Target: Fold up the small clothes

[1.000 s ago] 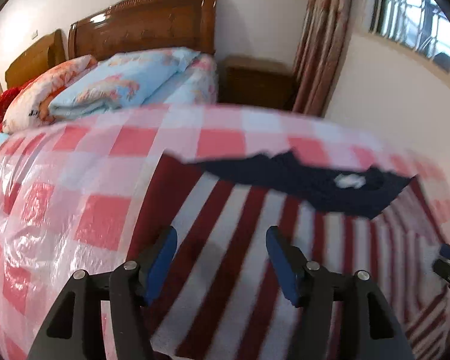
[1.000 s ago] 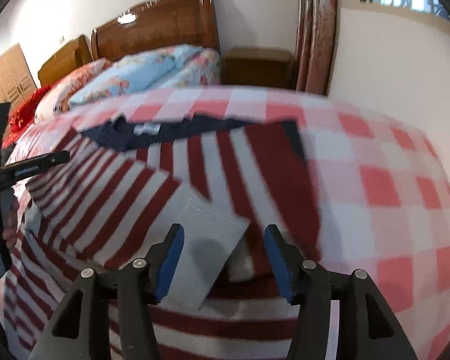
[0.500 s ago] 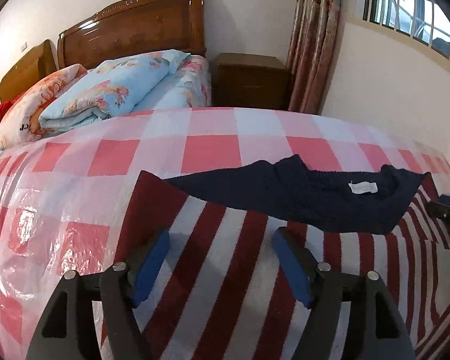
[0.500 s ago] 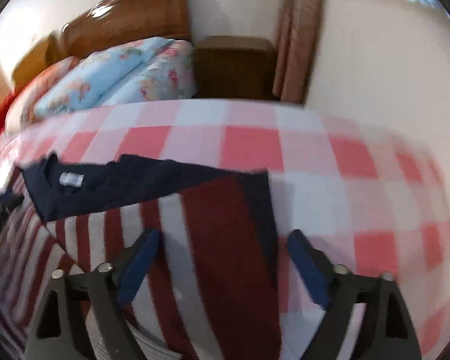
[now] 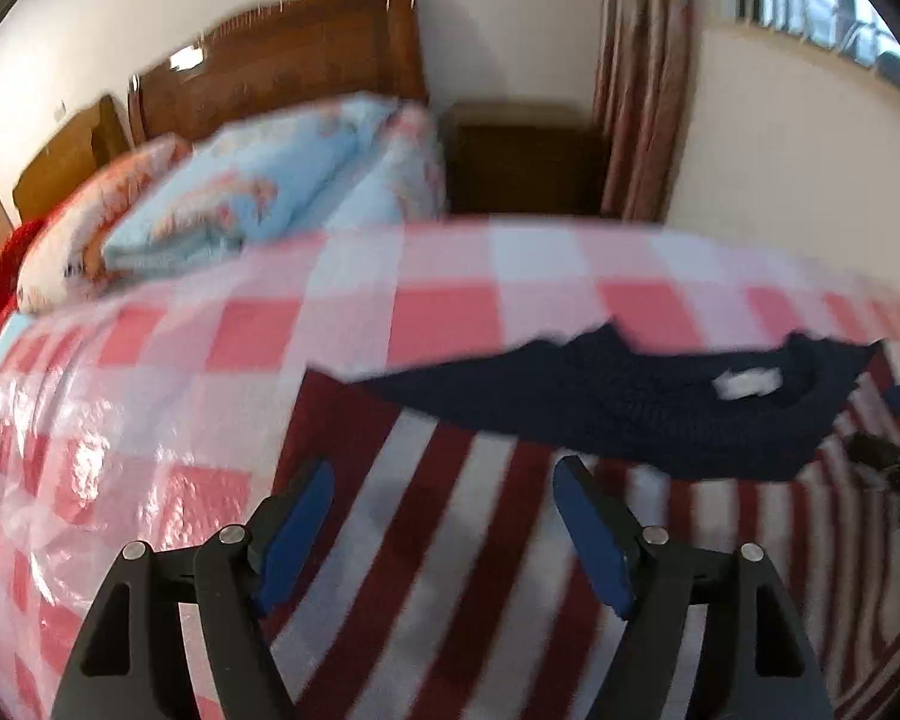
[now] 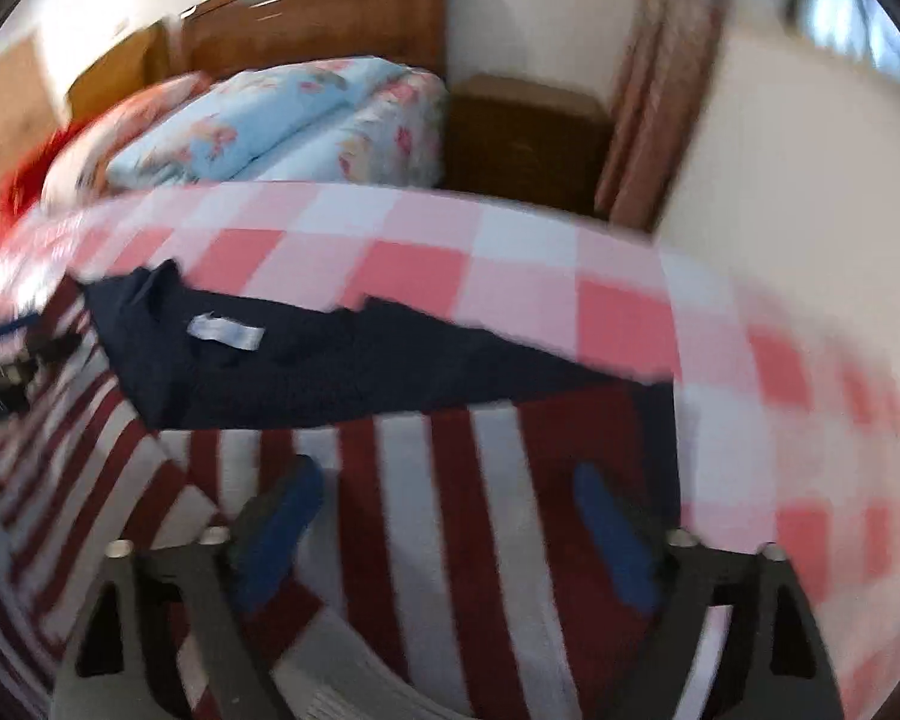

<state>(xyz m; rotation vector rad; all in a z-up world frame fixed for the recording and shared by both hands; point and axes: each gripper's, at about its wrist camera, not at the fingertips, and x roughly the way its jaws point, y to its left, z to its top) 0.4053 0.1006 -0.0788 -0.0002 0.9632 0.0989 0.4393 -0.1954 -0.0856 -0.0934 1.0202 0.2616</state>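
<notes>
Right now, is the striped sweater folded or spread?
Spread: the sweater lies flat on the checked cloth, navy collar showing, no fold visible.

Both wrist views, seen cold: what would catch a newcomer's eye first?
The red-and-white striped sweater with its navy yoke and white neck label fills the foreground, spread on a pink checked cloth. The left gripper and the right gripper hang over the stripes, jaws wide and holding nothing. Behind lies folded floral bedding against a wooden headboard.

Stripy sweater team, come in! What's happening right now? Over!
Left gripper open, empty. Right gripper open, empty. Striped sweater flat on checkered cloth, navy collar far end. Nothing blocking.
</notes>
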